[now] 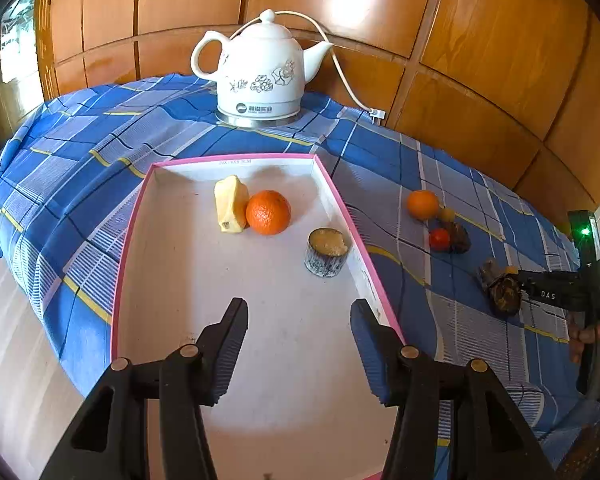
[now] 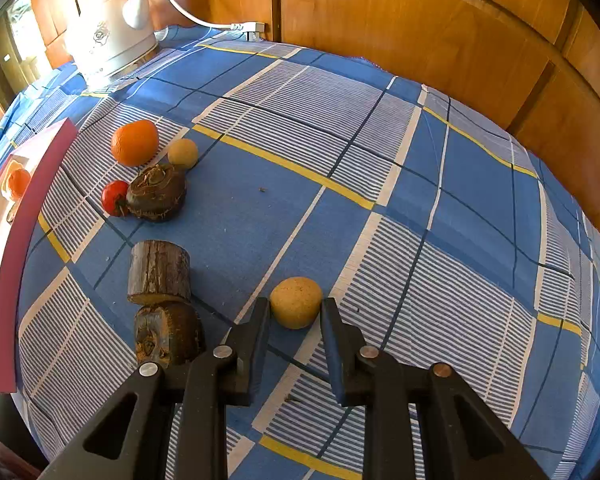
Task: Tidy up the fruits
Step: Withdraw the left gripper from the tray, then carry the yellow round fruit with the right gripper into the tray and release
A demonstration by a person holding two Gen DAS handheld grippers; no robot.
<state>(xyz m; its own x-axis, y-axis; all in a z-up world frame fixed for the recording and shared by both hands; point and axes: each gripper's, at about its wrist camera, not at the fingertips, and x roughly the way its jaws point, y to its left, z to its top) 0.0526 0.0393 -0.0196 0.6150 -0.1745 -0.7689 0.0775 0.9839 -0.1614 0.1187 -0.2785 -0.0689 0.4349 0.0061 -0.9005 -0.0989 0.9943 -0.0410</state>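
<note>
A pink-rimmed white tray holds a yellow fruit piece, an orange and a cut cane stub. My left gripper hangs open and empty over the tray's near part. My right gripper has its jaws around a small tan round fruit on the cloth, fingertips at its sides; contact is unclear. Left of it lie a cane stub, a dark brown root, another dark root, a red fruit, an orange and a second tan fruit.
A white ceramic kettle with a cord stands at the back of the table on the blue checked cloth. Wooden panelling runs behind. The tray's edge shows in the right wrist view at the left.
</note>
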